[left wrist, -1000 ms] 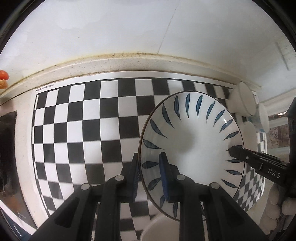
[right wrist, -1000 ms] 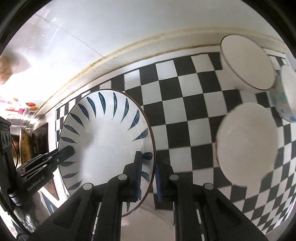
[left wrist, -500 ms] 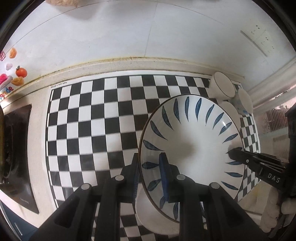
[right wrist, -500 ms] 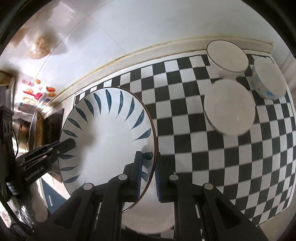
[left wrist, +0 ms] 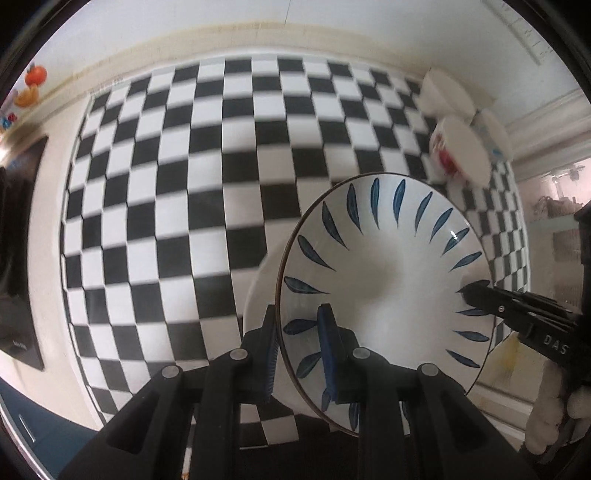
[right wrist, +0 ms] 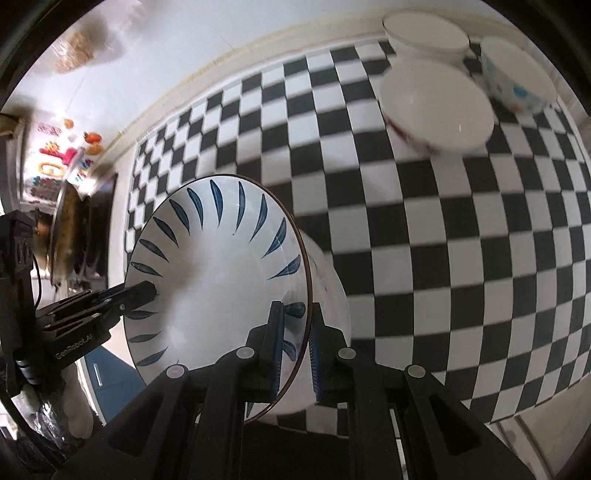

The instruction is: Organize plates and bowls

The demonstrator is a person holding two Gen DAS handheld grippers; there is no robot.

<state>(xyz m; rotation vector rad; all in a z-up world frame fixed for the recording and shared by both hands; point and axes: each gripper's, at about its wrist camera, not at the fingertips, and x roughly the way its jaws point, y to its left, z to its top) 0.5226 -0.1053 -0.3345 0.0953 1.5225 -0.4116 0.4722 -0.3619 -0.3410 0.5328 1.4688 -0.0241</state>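
Note:
A large white bowl with blue leaf marks (left wrist: 388, 280) is held in the air above the checkered mat (left wrist: 184, 184). My left gripper (left wrist: 299, 350) is shut on its near-left rim. My right gripper (right wrist: 297, 332) is shut on the opposite rim; the bowl also shows in the right wrist view (right wrist: 218, 273). The right gripper's fingers (left wrist: 517, 314) show at the bowl's right edge in the left view. The left gripper's fingers (right wrist: 110, 302) show at its left edge in the right view. A second white dish (right wrist: 328, 295) lies right under the held bowl.
Three bowls stand at the mat's far right corner: a white one with red print (right wrist: 436, 107), a plain white one (right wrist: 424, 33) and one with blue print (right wrist: 517, 77). A dark stove (left wrist: 18, 258) lies left of the mat. A tiled wall (left wrist: 258, 18) runs behind.
Both grippers have lifted the leaf-marked bowl higher and pulled back toward the mat's near edge. The bowl stays gripped on both rims.

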